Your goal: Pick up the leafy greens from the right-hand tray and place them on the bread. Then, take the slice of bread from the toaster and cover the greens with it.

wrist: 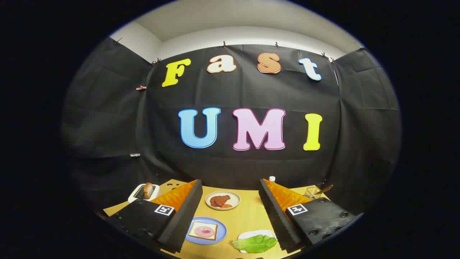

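Observation:
My gripper (230, 201) is open, held above the wooden table, with nothing between its fingers. Below the gap, nearer the right finger, a green leaf (254, 243) lies on a small white tray (256, 234). Next to the left finger a blue plate (206, 231) holds a bread slice (203, 230) topped with a pink round of ham. Beyond the left finger stands a white toaster (143, 192) with a browned bread slice (147, 190) sticking up out of its slot.
A cream plate (222, 200) with dark red meat slices sits on the table ahead between the fingers. A white bottle cap (272, 178) and a wire basket (313, 192) with a wooden handle stand beyond the right finger. Black cloth walls close the booth behind.

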Available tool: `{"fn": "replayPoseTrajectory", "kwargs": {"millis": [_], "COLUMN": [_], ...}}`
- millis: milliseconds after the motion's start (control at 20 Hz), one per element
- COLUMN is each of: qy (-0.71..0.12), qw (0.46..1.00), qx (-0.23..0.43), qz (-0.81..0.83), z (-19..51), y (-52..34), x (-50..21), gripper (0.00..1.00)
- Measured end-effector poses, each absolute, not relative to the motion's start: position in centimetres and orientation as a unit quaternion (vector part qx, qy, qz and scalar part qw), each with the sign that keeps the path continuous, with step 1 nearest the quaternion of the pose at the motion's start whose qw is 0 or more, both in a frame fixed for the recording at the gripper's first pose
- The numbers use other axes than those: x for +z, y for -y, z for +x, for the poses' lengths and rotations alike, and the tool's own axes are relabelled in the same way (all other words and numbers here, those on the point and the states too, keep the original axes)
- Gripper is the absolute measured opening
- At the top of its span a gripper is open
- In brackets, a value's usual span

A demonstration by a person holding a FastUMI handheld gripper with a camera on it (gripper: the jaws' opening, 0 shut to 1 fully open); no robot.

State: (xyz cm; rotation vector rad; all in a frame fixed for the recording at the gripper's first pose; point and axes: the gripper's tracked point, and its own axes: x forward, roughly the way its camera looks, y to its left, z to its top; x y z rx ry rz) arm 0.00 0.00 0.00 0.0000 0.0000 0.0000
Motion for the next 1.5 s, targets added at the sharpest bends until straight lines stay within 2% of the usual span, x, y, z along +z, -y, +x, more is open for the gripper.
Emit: {"fn": "replayPoseTrajectory", "kwargs": {"millis": [650,900,1150,1500], "qy": [-0.052,-0.077,-0.108,-0.189], "qw": [0.997,0.995,0.993,0.981], "qx": [-0.056,-0.055,-0.038,0.035], "qz": [0.027,0.031,0.031,-0.002], "z": [-0.3,0.6,1.5,2.8], "y": [5.3,6.3,6.9,6.9], "x": [-3.9,-5.6,-8.0,-14.3], "gripper": [0.98,0.99,0.99,1.0]}}
